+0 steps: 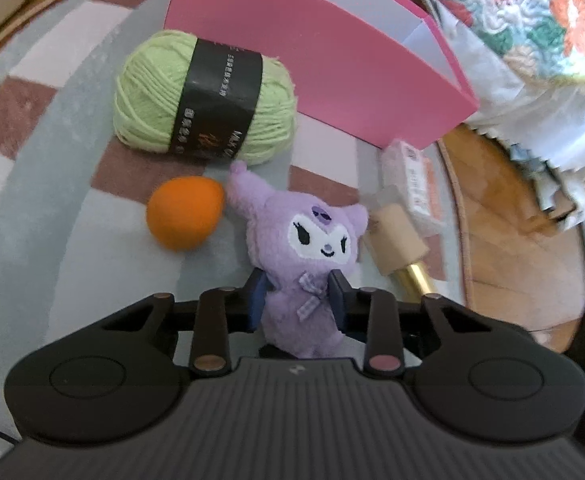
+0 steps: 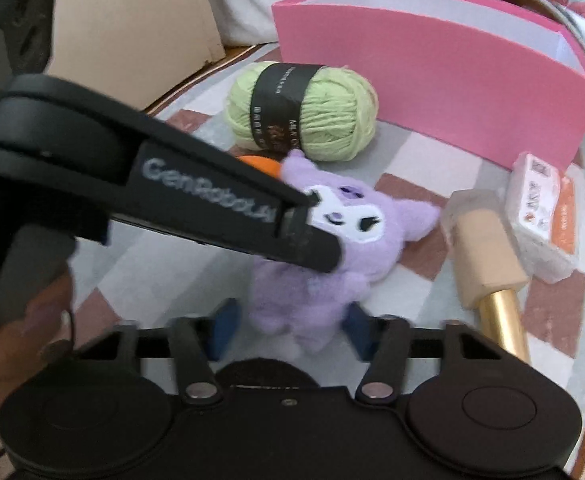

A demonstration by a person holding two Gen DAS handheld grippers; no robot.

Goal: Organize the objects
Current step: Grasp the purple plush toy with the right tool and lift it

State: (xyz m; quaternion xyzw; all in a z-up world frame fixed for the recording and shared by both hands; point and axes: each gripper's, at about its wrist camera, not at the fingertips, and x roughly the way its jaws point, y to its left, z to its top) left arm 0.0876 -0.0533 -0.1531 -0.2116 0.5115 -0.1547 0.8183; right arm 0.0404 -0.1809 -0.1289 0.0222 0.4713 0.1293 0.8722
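A purple plush toy (image 1: pixel 312 248) stands on the checked rug. My left gripper (image 1: pixel 298 300) is shut on the plush toy's body, its blue pads pressing both sides. In the right wrist view the left gripper (image 2: pixel 312 236) crosses from the left over the plush toy (image 2: pixel 332 248). My right gripper (image 2: pixel 288 330) is open, its blue pads on either side of the toy's lower body with gaps showing. An open pink box (image 1: pixel 332 60) (image 2: pixel 452 80) stands behind.
A green yarn ball (image 1: pixel 204 100) (image 2: pixel 304 110) and an orange ball (image 1: pixel 186 212) lie by the toy. A wooden block with a gold tube (image 1: pixel 396 248) (image 2: pixel 488 260) and a small white packet (image 1: pixel 416 184) (image 2: pixel 540 216) lie right. A floral quilt (image 1: pixel 532 20) hangs beyond.
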